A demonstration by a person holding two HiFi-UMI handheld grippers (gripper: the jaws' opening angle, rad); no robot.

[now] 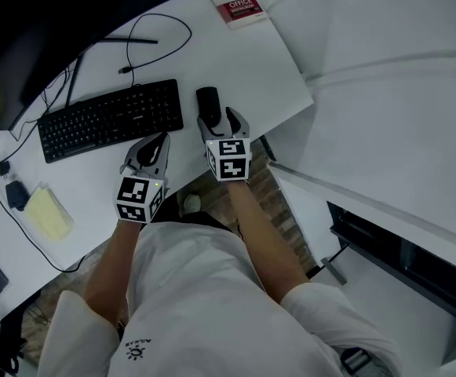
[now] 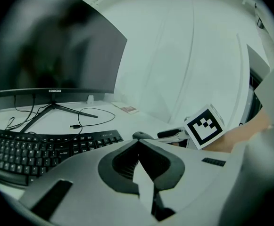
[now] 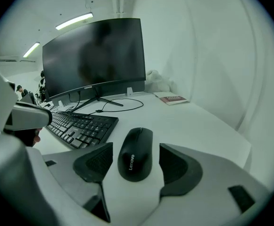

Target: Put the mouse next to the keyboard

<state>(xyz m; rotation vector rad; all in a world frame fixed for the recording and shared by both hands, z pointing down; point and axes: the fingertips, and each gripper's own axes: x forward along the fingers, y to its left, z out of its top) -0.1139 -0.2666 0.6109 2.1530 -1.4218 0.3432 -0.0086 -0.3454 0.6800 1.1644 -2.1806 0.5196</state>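
A black mouse (image 1: 207,102) (image 3: 136,153) lies on the white desk (image 1: 251,61), just right of the black keyboard (image 1: 110,120) (image 3: 80,126) (image 2: 37,149). My right gripper (image 1: 222,121) (image 3: 136,160) is open around the mouse's near end, with a gap showing on each side of it. My left gripper (image 1: 162,140) (image 2: 139,145) is shut and empty, hovering over the desk's front edge below the keyboard's right end. The mouse (image 2: 141,135) peeks out just behind the left gripper's fingertips.
A curved dark monitor (image 3: 94,58) (image 2: 52,51) stands behind the keyboard, with a looped black cable (image 1: 153,38) by its stand. A red-and-white booklet (image 1: 239,6) lies at the far desk corner. A yellow pad (image 1: 47,213) and a black adapter (image 1: 16,193) sit at the left.
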